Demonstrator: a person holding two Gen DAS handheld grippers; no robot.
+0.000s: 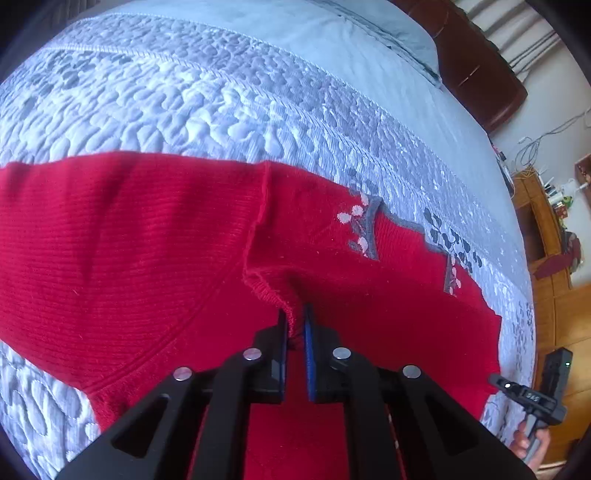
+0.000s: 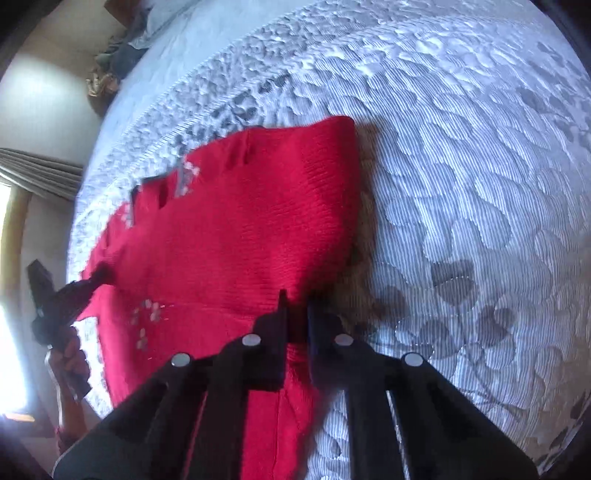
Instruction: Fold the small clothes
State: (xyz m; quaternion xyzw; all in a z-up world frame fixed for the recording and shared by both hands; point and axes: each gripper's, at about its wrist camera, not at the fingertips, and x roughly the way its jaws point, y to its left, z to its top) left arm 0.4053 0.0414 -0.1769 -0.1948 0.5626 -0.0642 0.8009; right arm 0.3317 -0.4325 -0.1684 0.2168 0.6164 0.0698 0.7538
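A red knit sweater point(image 1: 129, 251) with grey and pink flower trim lies spread on the bed. My left gripper point(image 1: 295, 319) is shut on a ribbed red edge of it, near a sleeve seam. In the right wrist view the same sweater point(image 2: 240, 229) stretches away from me, and my right gripper point(image 2: 297, 310) is shut on its near edge by the right-hand side. The right gripper also shows in the left wrist view point(image 1: 532, 398) at the sweater's right end. The left gripper shows in the right wrist view point(image 2: 62, 295) at the sweater's left end, held by a hand.
The bed has a quilted grey-white bedspread point(image 1: 221, 96) with leaf patterns. A blue pillow point(image 1: 388, 26) and brown headboard point(image 1: 476, 62) lie beyond. Wooden furniture point(image 1: 554, 258) stands to the right of the bed. A curtain point(image 2: 33, 170) and bright window are left in the right wrist view.
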